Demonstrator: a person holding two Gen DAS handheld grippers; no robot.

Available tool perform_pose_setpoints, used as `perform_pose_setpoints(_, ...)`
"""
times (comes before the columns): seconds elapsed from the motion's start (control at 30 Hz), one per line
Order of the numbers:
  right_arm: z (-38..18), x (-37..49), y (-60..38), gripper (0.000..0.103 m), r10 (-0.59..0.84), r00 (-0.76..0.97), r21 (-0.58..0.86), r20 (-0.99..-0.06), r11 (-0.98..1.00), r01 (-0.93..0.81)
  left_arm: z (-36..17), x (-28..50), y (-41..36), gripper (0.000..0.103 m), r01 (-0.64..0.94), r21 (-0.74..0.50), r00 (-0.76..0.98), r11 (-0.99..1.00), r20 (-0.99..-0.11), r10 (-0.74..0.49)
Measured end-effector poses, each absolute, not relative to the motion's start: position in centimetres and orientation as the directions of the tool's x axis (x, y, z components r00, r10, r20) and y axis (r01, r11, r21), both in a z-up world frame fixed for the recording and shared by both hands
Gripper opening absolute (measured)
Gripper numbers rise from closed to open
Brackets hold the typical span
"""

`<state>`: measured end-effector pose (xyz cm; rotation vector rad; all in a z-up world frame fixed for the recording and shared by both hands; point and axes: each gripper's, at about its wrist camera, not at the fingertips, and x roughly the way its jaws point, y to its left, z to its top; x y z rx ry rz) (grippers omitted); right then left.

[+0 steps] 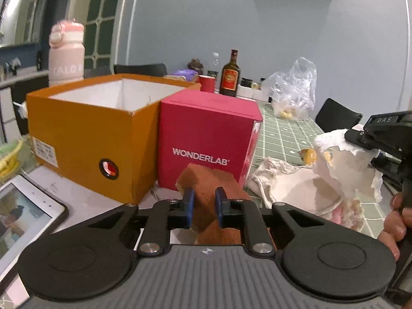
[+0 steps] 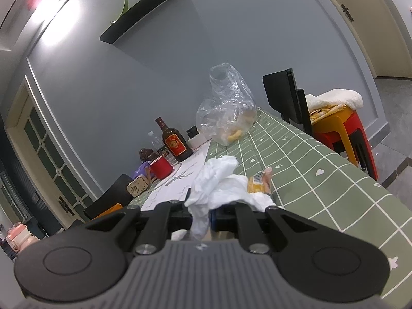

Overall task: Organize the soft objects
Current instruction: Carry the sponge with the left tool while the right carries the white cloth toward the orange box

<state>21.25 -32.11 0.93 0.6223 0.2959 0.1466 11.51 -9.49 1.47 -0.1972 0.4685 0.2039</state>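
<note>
In the left wrist view, the left gripper is clamped on a brown sponge, its blue fingers pressing the sponge's sides so that it juts forward toward the pink box marked WONDERLAB at 12 o'clock. Just beside that box, at 10 o'clock, stands an open orange box with a white interior, and a pale pink bottle rises behind it. A tablet lies at 8 o'clock. At 3 o'clock the right gripper pinches a crumpled white tissue above a cream cloth pouch lying on the green checked tablecloth. A dark liquor bottle and a clear plastic bag stand farther back. In the right wrist view, the right gripper is closed on the white tissue, which billows up toward 12 o'clock and hides the fingertips. Just past it, at 1 o'clock, lies something yellow, possibly a small packet, though it is largely covered. The red cup sits at 11 o'clock near the liquor bottle, with the plastic bag beyond.
</note>
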Motion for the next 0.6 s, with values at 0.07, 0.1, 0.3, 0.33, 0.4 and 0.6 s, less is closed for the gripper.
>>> perform_pose_setpoints(0.07, 0.9, 21.2, -32.1, 0.009, 0.222, 0.948, 0.593, -0.227, 0.804, -0.046, 1.5, 11.4, -8.8, 0.016, -0.189, -0.178, 0.886, 0.966, -0.455, 0.09)
perform_pose_setpoints(0.1, 0.9, 21.2, -32.1, 0.009, 0.222, 0.948, 0.593, -0.227, 0.804, -0.046, 1.6, 11.3, -8.4, 0.015, -0.163, -0.205, 0.891, 0.965, -0.451, 0.055)
perform_pose_setpoints(0.3, 0.8, 21.0, -32.2, 0.009, 0.233, 0.948, 0.593, -0.216, 0.803, -0.063, 3.2, 9.7, -6.7, 0.015, -0.098, -0.296, 0.932, 0.95, -0.363, -0.017)
perform_pose_setpoints(0.33, 0.8, 20.9, -32.1, 0.009, 0.237, 0.948, 0.592, -0.21, 0.803, -0.07, 3.7, 9.3, -6.6, 0.015, -0.1, -0.315, 0.94, 0.944, -0.34, -0.014)
perform_pose_setpoints(0.4, 1.0, 20.8, -32.0, 0.009, 0.248, 0.949, 0.585, -0.197, 0.806, -0.089, 4.6, 8.8, -6.5, 0.015, -0.096, -0.324, 0.954, 0.941, -0.3, -0.006)
perform_pose_setpoints(0.6, 1.6, 20.2, -31.8, 0.008, 0.316, 0.94, 0.613, -0.126, 0.77, -0.177, 7.1, 8.1, -7.6, 0.015, -0.129, -0.281, 0.985, 0.951, -0.143, 0.092)
